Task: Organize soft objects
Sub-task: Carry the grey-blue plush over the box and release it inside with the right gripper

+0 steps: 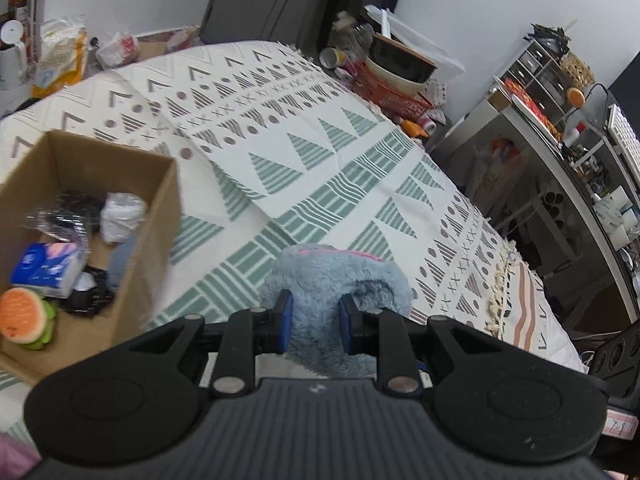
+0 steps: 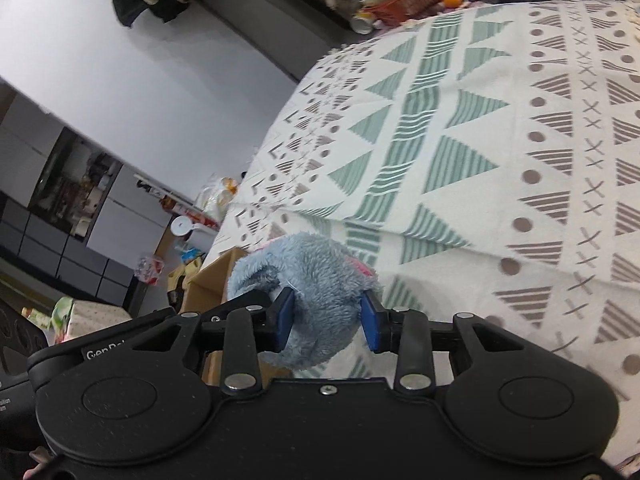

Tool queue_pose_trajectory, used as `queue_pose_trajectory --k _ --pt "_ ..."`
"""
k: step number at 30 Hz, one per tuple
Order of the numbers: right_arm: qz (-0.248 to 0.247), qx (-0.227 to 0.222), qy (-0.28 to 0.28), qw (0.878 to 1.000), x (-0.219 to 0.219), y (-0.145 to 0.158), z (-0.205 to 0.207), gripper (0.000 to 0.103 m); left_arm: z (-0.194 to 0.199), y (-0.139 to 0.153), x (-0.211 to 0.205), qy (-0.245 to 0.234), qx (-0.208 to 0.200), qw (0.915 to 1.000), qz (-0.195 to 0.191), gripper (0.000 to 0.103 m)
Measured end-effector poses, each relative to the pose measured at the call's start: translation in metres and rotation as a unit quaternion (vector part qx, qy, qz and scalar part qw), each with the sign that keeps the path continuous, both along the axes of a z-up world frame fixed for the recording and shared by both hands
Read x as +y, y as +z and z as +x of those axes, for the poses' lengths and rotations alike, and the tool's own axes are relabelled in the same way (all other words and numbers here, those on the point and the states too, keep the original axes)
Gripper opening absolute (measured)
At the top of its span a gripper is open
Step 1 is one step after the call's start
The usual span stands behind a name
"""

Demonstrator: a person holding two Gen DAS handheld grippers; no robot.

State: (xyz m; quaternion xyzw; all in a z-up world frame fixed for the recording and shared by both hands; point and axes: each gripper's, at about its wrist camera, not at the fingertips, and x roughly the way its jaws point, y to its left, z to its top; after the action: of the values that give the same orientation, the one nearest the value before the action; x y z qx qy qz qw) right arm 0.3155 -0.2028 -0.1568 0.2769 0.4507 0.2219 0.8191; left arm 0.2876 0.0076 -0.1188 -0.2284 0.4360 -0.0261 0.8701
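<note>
Left wrist view first: your left gripper [image 1: 314, 322] has its jaws pinched tight on a fluffy blue-grey plush piece [image 1: 332, 280], and the blue pads [image 1: 285, 320] are sunk into the pile on both sides. A thin pink trim runs along the plush's upper edge. You are holding it above the bed [image 1: 360, 168], which is covered in a cream spread printed with green striped triangles, brown dots and crosses.

To your left on the bed stands an open cardboard box [image 1: 156, 216]. Inside it you can see a blue tissue pack [image 1: 48, 268], a white crumpled bundle [image 1: 120, 216], some dark items wrapped in clear plastic [image 1: 68, 212] and, at the near end, a toy burger [image 1: 26, 318] with an orange top and green edge. The plush is outside the box, just to the right of its near corner.

From the right wrist view, your right gripper [image 2: 330, 316] also clamps blue-grey plush [image 2: 308, 276], with each pad pressed into the fur and a bit of pink showing at the upper right. Its jaws stand wider than the left ones, filled by a thicker fold. A corner of the box [image 2: 212, 280] shows just behind and left of the plush. I cannot tell whether both grippers hold one item or two.
</note>
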Motion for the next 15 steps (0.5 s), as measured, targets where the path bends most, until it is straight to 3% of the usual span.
queue_pose_trajectory --k 15 --pt "0.0 -0.054 0.059 0.997 0.07 0.024 -0.038 0.032 -0.05 0.029 0.07 0.046 -0.022 0.9986 0.014 0.022"
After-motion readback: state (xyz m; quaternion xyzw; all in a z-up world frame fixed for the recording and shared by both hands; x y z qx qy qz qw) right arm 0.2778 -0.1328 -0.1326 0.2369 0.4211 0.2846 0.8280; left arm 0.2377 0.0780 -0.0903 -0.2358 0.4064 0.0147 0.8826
